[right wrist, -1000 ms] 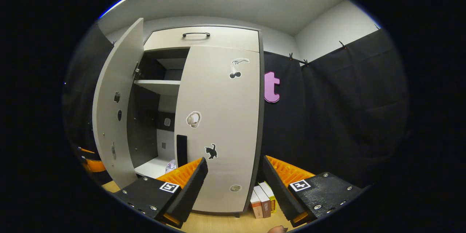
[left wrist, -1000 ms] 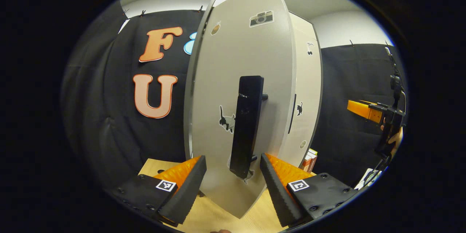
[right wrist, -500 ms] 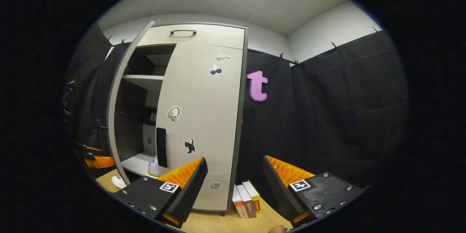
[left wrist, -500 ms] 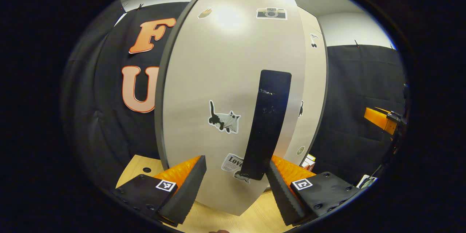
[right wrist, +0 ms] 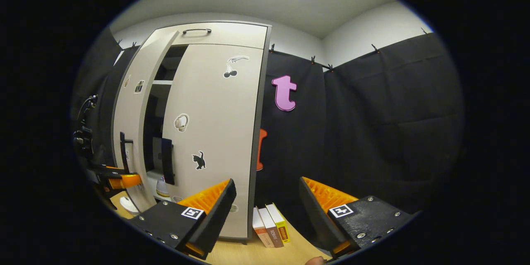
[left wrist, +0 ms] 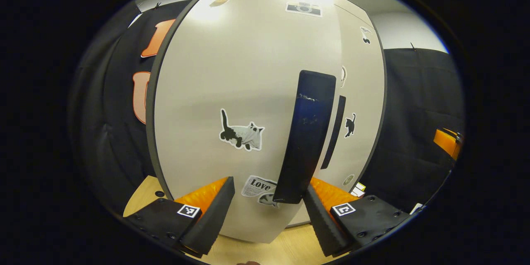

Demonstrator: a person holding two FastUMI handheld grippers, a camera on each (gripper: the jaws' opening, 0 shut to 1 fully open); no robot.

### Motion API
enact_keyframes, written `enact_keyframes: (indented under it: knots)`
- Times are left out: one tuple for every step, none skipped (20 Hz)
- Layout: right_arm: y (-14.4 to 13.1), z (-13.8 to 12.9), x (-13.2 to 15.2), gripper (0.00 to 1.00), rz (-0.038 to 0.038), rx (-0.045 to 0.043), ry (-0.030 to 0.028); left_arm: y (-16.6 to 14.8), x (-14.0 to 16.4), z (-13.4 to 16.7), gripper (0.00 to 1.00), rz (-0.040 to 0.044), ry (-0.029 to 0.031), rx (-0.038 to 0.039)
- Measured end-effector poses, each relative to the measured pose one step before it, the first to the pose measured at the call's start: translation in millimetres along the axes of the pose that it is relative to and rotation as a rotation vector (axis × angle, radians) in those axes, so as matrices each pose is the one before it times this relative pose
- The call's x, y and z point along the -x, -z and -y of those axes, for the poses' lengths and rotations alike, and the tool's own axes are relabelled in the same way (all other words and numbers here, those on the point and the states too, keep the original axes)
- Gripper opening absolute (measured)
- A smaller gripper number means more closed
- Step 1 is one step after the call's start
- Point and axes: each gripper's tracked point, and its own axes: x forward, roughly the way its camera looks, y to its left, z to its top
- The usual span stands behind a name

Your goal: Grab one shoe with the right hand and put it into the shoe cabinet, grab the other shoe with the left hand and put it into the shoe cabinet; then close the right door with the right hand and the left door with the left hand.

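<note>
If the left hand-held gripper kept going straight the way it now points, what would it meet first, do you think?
Most likely the left door of the shoe cabinet, near its black handle; the open left hand-held gripper faces it closely, though exact depth is unclear.

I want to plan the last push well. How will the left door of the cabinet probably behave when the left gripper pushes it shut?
The left door looks like a flat rigid panel, so it should swing as one piece without bending. Its face seems smooth and glossy, so the left gripper may slide; the handle gives surer contact. It is still ajar, with a shoe inside.
</note>
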Motion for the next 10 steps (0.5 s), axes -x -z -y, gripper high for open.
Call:
enact_keyframes:
  knots:
    - [0.92, -1.06, -1.54, 0.94, -0.00054, -0.00032, -0.00644, 0.86, -4.37, 0.56, 1.0, -0.00178, -0.00802, -0.0032]
    - [-0.23, -1.12, -1.57, 0.94, -0.00095, 0.00035, -0.00669, 0.13, -6.84, 0.86, 1.0, -0.00286, -0.00882, -0.0042]
    - [0.54, -1.15, -1.73, 0.94, -0.00016, 0.0016, -0.00784, 0.15, -6.4, 0.98, 1.0, -0.00229, -0.0094, -0.00436]
    - [-0.21, -1.28, -2.42, 0.94, -0.00041, -0.00004, -0.00721, 0.2, -5.42, 1.34, 1.0, 0.00101, -0.00977, -0.00688]
    - [-0.12, -1.96, -2.08, 0.94, -0.00173, -0.0015, -0.01013, -1.18, -2.64, -0.01, 1.0, 0.00151, -0.00993, -0.00835]
    - [-0.12, -2.3, -1.61, 0.94, -0.00312, -0.00208, -0.01073, -0.79, -1.99, 0.4, 1.0, -0.00112, -0.01051, -0.00852]
    - [-1.37, -1.1, -1.44, 0.94, 0.00264, -0.00406, -0.00667, -1.33, -0.08, 0.16, 1.0, -0.00223, -0.0089, -0.00886]
    - [-2.41, -1.9, -2.02, 0.94, 0.00365, -0.00225, -0.00932, -0.13, -0.33, 0.22, 1.0, -0.00229, -0.00887, -0.006]
    - [-1.08, -1.74, -1.97, 0.94, 0.00341, -0.00263, -0.00736, -0.59, -0.65, -0.14, 1.0, -0.00204, -0.01001, -0.00076]
    - [-1.71, -1.39, -1.22, 0.94, 0.002, -0.0027, -0.00755, 0.05, -0.9, 0.47, 1.0, -0.00029, -0.00896, 0.00195]
